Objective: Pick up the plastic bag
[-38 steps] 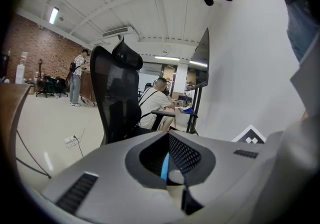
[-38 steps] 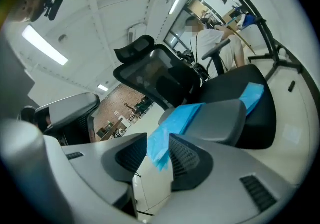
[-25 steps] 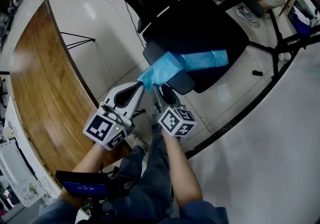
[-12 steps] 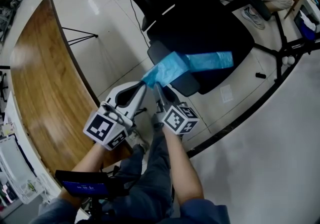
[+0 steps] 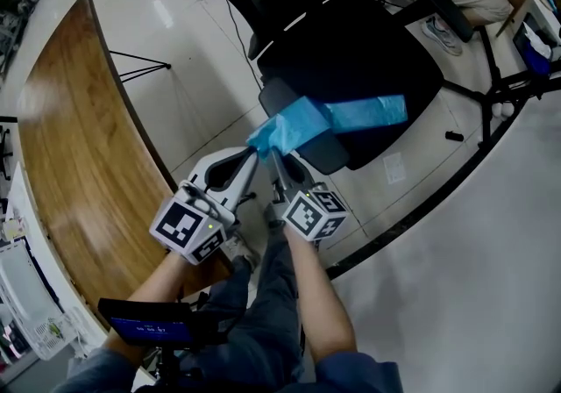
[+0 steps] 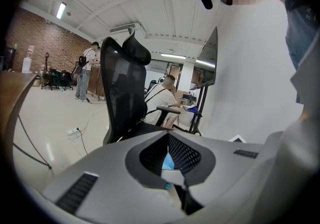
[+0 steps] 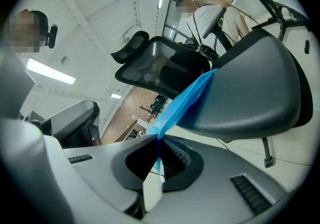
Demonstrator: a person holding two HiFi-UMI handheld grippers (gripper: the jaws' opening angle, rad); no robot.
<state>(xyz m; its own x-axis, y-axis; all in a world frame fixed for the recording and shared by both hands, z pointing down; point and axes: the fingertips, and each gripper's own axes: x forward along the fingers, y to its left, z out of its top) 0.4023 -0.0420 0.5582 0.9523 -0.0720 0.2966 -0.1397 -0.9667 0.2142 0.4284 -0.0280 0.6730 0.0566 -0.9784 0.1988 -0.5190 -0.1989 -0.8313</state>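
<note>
**Q:** Head view: where is the task's thing?
**A:** The blue plastic bag (image 5: pixel 302 124) lies across the near armrest (image 5: pixel 326 153) of the black office chair (image 5: pixel 368 58). Its right end shows against the seat. The left gripper (image 5: pixel 255 152) and right gripper (image 5: pixel 276 154) meet side by side at its near left end.

**Q:** Left gripper view: state of the tongs?
**A:** The left gripper (image 6: pixel 172 169) has its jaws drawn narrow, pinching a sliver of the bag (image 6: pixel 169 162). The chair back (image 6: pixel 117 88) stands beyond.

**Q:** Right gripper view?
**A:** The right gripper (image 7: pixel 157 160) has just been closing its jaws, which are pressed together on the bag's edge (image 7: pixel 187 100). The bag runs up and right along the armrest (image 7: pixel 250 93)
</note>
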